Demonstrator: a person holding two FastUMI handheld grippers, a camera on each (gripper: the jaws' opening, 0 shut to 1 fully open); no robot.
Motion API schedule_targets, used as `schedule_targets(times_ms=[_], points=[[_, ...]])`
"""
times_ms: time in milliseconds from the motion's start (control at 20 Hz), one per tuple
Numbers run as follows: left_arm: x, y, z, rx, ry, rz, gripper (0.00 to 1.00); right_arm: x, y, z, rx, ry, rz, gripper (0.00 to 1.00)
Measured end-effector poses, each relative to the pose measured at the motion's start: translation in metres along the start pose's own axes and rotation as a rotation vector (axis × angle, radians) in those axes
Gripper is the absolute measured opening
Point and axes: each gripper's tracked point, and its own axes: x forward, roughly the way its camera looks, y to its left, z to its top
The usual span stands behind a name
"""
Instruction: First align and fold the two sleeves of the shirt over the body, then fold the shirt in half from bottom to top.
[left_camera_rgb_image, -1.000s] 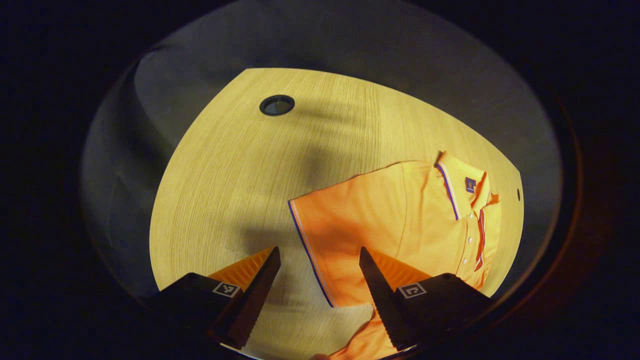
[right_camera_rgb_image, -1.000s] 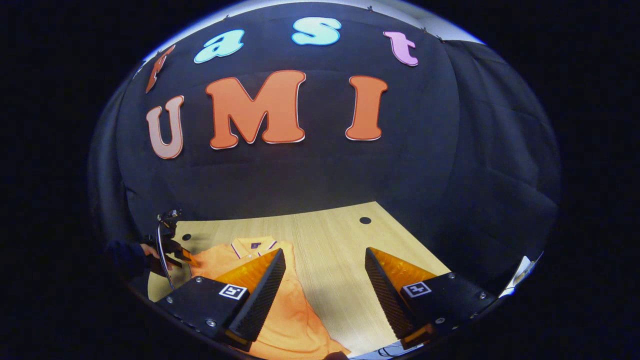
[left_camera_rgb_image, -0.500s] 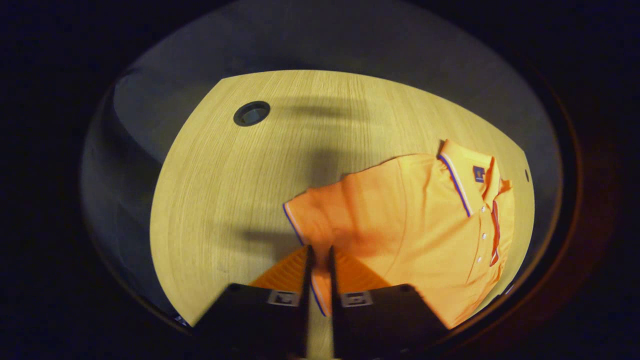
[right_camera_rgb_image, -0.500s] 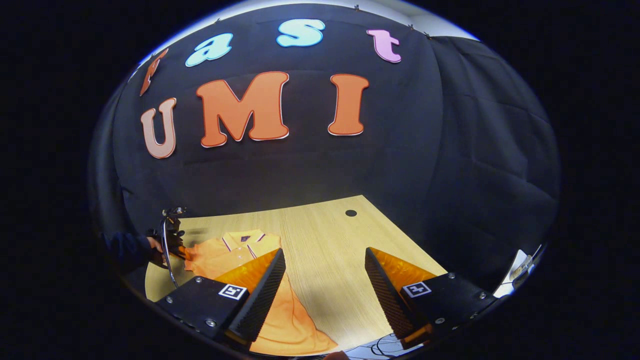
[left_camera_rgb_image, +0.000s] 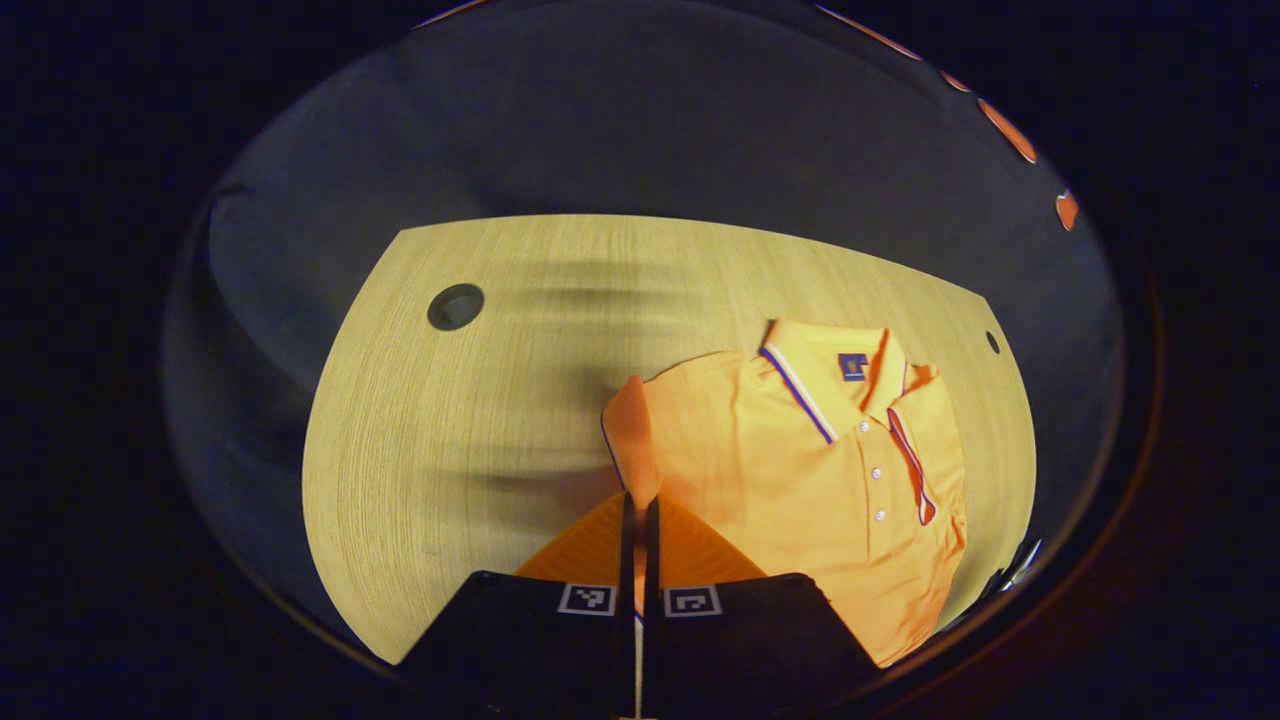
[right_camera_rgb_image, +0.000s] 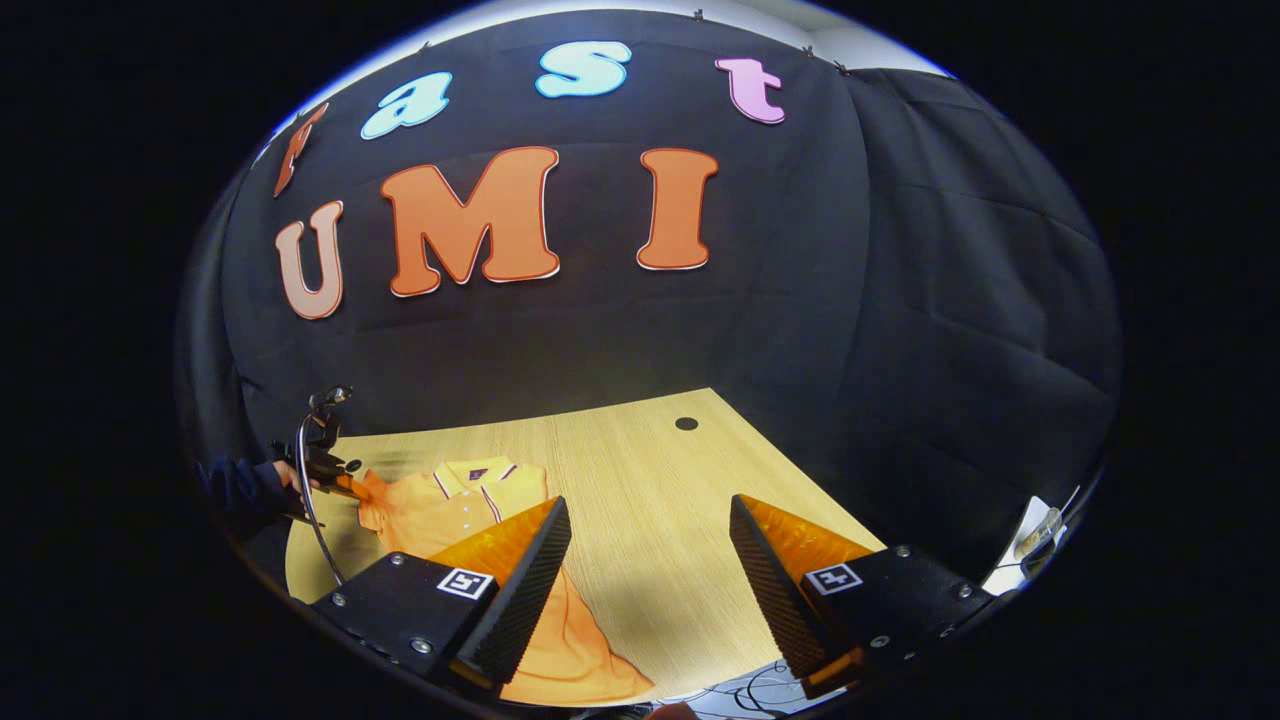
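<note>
An orange polo shirt (left_camera_rgb_image: 800, 470) with a striped collar lies face up on the wooden table (left_camera_rgb_image: 480, 420). My left gripper (left_camera_rgb_image: 638, 505) is shut on the cuff of the shirt's sleeve (left_camera_rgb_image: 628, 440), which stands lifted off the table beside the body. In the right gripper view the shirt (right_camera_rgb_image: 450, 510) lies at the lower left, partly behind my own fingers. My right gripper (right_camera_rgb_image: 650, 515) hangs open above the table with nothing between its fingers. Farther off, at the shirt's left edge, the left gripper (right_camera_rgb_image: 345, 488) and the hand holding it pinch the sleeve.
The table has a round cable hole (left_camera_rgb_image: 455, 306) at the far left and a small one (left_camera_rgb_image: 991, 342) near the far right corner. The same small hole (right_camera_rgb_image: 686, 423) lies beyond the right gripper. Cables (right_camera_rgb_image: 750, 690) and a white object (right_camera_rgb_image: 1030, 545) sit off the table's edge.
My left gripper went from open to shut on the sleeve cuff, then lifted it and drew it toward the shirt's body. The right gripper stayed open and drifted slightly.
</note>
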Motion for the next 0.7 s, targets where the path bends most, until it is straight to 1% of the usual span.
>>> schedule_targets(times_ms=[300,400,450,500,550,600,700], points=[[-0.016,-0.069,0.024,0.173,-0.045,-0.084,0.03,0.001,-0.002,-0.007,0.040,0.004,-0.007,0.98],[-0.014,-0.090,0.027,0.207,-0.042,-0.105,0.04,-0.002,0.002,-0.009,0.057,0.003,0.002,0.98],[-0.014,-0.104,0.029,0.213,-0.048,-0.138,0.05,-0.002,0.003,-0.010,0.059,0.002,0.001,0.98],[-0.015,-0.120,0.027,0.219,-0.051,-0.184,0.14,-0.002,0.001,-0.012,0.056,0.003,-0.003,0.97],[-0.017,-0.135,0.028,0.221,-0.055,-0.226,0.18,-0.002,0.000,-0.013,0.051,0.006,-0.010,0.98],[-0.020,-0.150,0.024,0.229,-0.053,-0.274,0.19,-0.002,-0.001,-0.015,0.048,0.009,-0.010,0.98],[-0.030,-0.163,0.025,0.245,-0.073,-0.305,0.37,0.001,-0.002,-0.016,0.051,0.013,-0.008,0.98]])
